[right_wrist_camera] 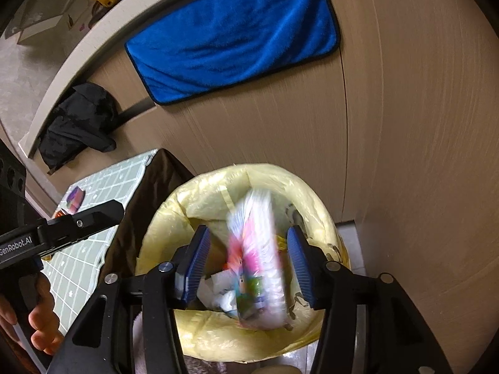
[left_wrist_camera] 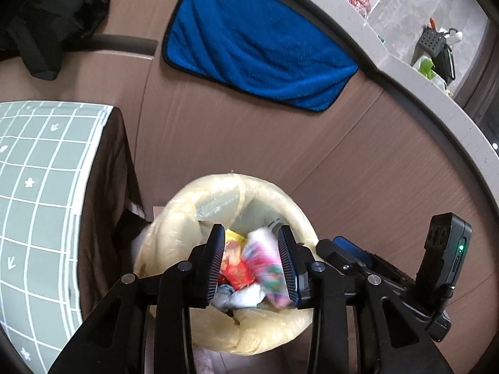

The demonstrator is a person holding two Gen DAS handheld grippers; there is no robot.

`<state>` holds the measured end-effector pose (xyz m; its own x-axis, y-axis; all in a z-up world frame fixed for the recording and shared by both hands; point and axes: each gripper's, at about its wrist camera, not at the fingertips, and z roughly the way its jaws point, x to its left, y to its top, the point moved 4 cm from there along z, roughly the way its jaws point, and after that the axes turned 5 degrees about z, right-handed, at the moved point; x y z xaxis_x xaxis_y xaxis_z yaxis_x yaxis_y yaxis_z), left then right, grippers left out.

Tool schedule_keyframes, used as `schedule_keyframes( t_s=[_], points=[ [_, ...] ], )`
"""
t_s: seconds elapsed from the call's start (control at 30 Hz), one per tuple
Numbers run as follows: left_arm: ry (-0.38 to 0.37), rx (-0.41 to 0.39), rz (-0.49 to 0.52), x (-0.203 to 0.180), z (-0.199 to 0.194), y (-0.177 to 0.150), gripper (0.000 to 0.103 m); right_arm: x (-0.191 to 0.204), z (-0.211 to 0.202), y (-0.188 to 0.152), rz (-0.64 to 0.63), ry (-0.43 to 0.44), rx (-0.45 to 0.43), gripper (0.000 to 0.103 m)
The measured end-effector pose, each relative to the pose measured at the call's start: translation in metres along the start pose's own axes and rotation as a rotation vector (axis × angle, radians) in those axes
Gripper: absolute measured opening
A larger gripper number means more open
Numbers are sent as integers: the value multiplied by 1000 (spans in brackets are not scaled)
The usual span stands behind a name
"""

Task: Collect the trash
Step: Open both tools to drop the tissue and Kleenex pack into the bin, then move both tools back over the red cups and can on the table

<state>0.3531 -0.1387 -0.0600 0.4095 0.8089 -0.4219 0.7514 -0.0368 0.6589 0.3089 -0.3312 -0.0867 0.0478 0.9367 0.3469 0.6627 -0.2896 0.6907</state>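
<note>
yellow-lined bin (right_wrist_camera: 218,196) rim below both parted, empty grippers (left_wrist_camera: 252,265) (right_wrist_camera: 248,265); wrapper (right_wrist_camera: 259,255) loose between.

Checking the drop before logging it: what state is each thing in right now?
Left tongs: open, above the bin.
Right tongs: open, nothing pressed.
Pink wrapper: blurred, loose between the right tongs.
Bin: yellow-lined, open, holding trash.
Blue towel: hanging on the cabinet.
</note>
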Motion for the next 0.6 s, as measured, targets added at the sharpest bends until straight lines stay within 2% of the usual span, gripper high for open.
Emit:
schedule_keyframes(
  t_s=[0.1,0.3,0.43,0.6],
  points=[
    [23,-26,10,7,-13,-1,37,7,-5,3,-10,0,-10,55],
    [120,-69,44,30,-42,-8,37,39,-10,6,-68,11,-24,55],
    [174,-102,32,57,-69,-14,37,78,-16,5,-130,41,-39,55],
    [298,-172,12,105,-117,-24,37,136,-14,2,-211,100,-35,55]
  ],
)
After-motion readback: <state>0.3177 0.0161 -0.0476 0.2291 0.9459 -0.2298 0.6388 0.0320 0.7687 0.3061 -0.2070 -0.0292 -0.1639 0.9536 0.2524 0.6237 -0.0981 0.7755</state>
